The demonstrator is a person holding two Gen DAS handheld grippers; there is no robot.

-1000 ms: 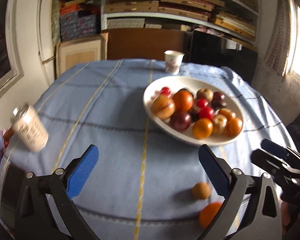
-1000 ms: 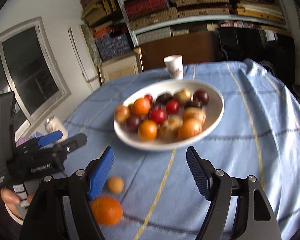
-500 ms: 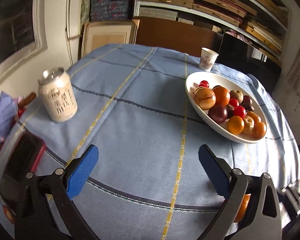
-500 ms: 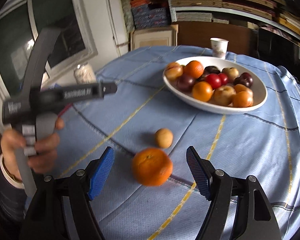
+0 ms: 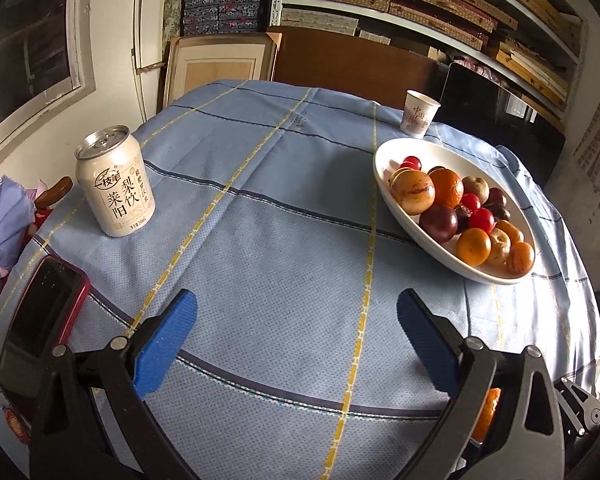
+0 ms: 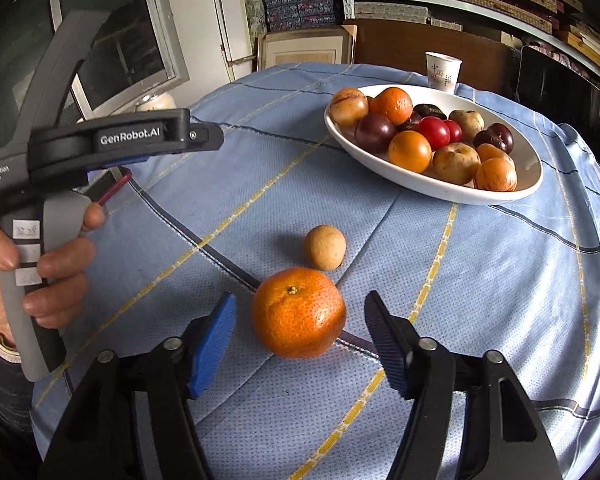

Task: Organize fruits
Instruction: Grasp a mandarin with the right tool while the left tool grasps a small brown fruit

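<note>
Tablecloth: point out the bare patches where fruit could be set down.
Bare tablecloth lies between the can and the bowl, down to the open left gripper. The bowl is crowded. The orange and small fruit fill the patch before the right gripper.

daylit, fairly bright. light enters from the right; tablecloth (image 6: 500, 280) glares white at right edge. soft shadows left of orange (image 6: 299, 312) and bowl (image 5: 384, 176). strong fisheye bending, dark vignetted corners. both views sharp, little blur.
</note>
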